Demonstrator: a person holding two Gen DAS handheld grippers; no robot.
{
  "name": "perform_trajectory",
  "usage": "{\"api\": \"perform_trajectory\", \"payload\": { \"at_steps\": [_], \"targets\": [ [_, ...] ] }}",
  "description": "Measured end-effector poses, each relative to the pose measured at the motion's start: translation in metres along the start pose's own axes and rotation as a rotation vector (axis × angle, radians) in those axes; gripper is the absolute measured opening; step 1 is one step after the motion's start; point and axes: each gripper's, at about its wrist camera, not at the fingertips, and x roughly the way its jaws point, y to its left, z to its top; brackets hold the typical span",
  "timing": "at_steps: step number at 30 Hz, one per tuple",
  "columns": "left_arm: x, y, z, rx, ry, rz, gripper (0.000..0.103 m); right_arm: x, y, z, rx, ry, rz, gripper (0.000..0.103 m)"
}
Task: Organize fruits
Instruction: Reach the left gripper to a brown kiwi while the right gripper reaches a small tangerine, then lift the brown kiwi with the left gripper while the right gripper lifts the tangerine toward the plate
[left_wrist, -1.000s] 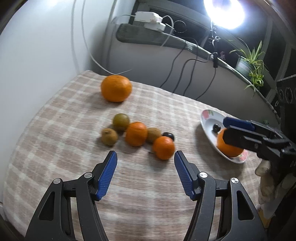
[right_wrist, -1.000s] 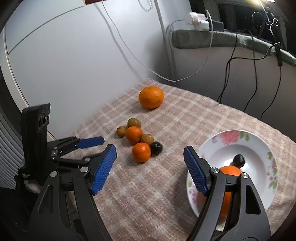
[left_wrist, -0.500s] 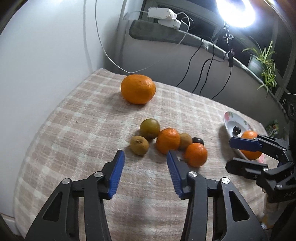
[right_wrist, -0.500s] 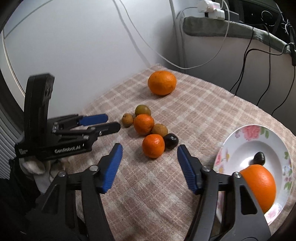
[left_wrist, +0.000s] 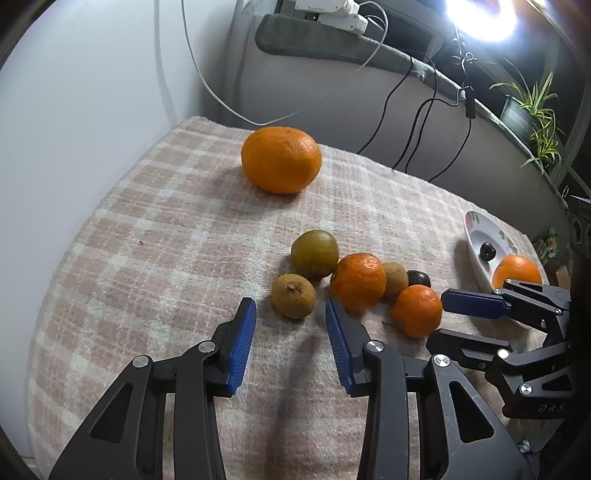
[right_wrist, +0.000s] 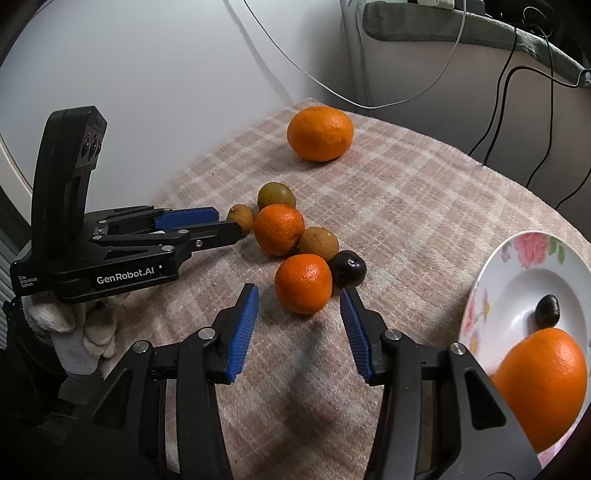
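A cluster of small fruits lies on the checked cloth. My left gripper is closing, its blue pads either side of a brown fruit and not touching it. My right gripper is closing too, with a small tangerine at its fingertips and gaps on both sides. Behind these sit another tangerine, a greenish fruit, a second brown fruit and a dark plum. A large orange rests alone further back.
A flowered plate at the right holds an orange and a dark fruit. A white wall borders the cloth on the left. Cables hang behind, and a potted plant stands on the ledge.
Both grippers have come forward and down toward the fruit cluster, and both pairs of jaws have narrowed. The fruits have not moved.
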Motion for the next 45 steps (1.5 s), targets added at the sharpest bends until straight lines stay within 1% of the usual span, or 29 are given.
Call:
{"api": "perform_trajectory", "payload": {
  "at_steps": [7,11,15,20,27,34,45],
  "targets": [
    [0.004,0.0,0.003,0.009,0.008,-0.001,0.036,0.009,-0.001,0.001,0.003,0.017,-0.006,0.043],
    [0.007,0.0,0.004,0.015,0.013,0.002,0.034,0.011,0.0,0.003,0.005,0.023,-0.005,0.041],
    [0.009,0.0,0.004,0.023,0.014,0.006,0.028,0.013,0.002,0.004,-0.001,0.027,-0.013,0.041],
    [0.009,-0.002,0.004,0.03,0.013,0.007,0.025,0.015,0.002,0.004,-0.005,0.035,-0.021,0.038],
    [0.009,-0.004,0.003,0.039,0.006,0.018,0.025,0.015,0.003,0.004,-0.015,0.034,-0.019,0.037],
    [0.003,-0.003,0.003,0.022,-0.005,0.018,0.025,0.004,0.002,0.004,-0.003,0.011,0.013,0.036],
    [-0.012,-0.014,0.005,0.033,-0.033,0.008,0.025,-0.023,-0.004,0.002,0.009,-0.041,0.022,0.036]
  ]
}}
